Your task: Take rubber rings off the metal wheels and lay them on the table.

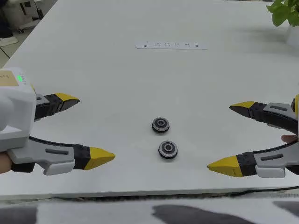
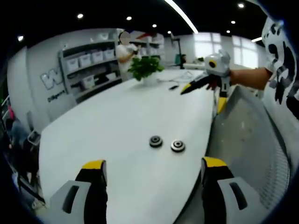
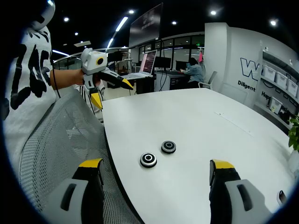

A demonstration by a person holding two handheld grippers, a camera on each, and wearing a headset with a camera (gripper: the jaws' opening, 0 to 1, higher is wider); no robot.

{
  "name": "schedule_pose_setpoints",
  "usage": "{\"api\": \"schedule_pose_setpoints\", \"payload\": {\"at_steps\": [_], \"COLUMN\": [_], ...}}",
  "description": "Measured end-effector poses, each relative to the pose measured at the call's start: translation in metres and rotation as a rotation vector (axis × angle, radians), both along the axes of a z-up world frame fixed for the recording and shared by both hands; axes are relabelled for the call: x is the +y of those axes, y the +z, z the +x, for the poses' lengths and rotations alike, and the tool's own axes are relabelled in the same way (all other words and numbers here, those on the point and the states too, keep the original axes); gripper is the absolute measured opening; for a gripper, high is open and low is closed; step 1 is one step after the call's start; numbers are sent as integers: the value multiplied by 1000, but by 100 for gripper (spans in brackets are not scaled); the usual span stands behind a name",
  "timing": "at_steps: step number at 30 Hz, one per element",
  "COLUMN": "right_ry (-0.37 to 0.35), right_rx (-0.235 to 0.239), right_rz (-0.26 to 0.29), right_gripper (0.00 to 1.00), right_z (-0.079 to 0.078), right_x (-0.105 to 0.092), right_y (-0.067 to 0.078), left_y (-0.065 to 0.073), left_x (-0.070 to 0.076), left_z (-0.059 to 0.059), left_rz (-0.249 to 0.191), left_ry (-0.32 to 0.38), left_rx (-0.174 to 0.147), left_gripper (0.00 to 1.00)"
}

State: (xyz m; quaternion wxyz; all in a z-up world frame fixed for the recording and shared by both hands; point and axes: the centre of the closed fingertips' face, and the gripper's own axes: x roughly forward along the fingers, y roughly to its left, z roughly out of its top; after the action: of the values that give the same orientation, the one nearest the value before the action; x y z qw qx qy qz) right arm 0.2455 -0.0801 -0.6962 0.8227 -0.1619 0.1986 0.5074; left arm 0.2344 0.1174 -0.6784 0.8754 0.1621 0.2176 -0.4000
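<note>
Now a small silver metal wheel (image 1: 160, 125) and its twin wheel (image 1: 167, 149), both black-rubber-ringed, lie flat near the white bench's (image 1: 117, 70) front edge; the yellow-tipped left gripper (image 1: 93, 128) and right gripper (image 1: 220, 136) flank them, jaws apart.

we see two metal wheels lying flat on the white table (image 1: 117, 70), the far wheel (image 1: 160, 124) and the near wheel (image 1: 167, 149) just beside each other, each dark around its rim. our left gripper (image 1: 96, 127) hovers at the left with jaws spread wide, our right gripper (image 1: 218, 136) at the right likewise, both apart from the wheels. a white power strip (image 1: 171, 45) lies farther back, and a plant (image 1: 284, 11) shows at the top right corner.
</note>
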Motion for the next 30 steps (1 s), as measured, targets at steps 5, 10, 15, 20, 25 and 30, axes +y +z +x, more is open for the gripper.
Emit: {"api": "schedule_pose_setpoints", "payload": {"at_steps": [5,10,15,20,25,30], "right_ry": [3,6,12,15,17,20], "right_rx": [0,0,5,7,6,7], "right_rz": [-4,-3,-13,-18,-17,-19], "right_gripper": [90,89,89,89,89,89], "right_z": [0,0,0,0,0,0], "right_x": [0,0,0,0,0,1], "right_y": [0,0,-2,-2,-2,-2], "left_y": [-1,0,1,0,-1,-2], "left_x": [0,1,1,0,0,0], "left_z": [0,1,2,3,3,2], "left_rz": [4,6,9,13,13,14], "left_ry": [-1,0,0,-5,-6,-7], "left_rx": [1,-2,2,6,9,10], "left_gripper": [84,83,84,84,84,85]}}
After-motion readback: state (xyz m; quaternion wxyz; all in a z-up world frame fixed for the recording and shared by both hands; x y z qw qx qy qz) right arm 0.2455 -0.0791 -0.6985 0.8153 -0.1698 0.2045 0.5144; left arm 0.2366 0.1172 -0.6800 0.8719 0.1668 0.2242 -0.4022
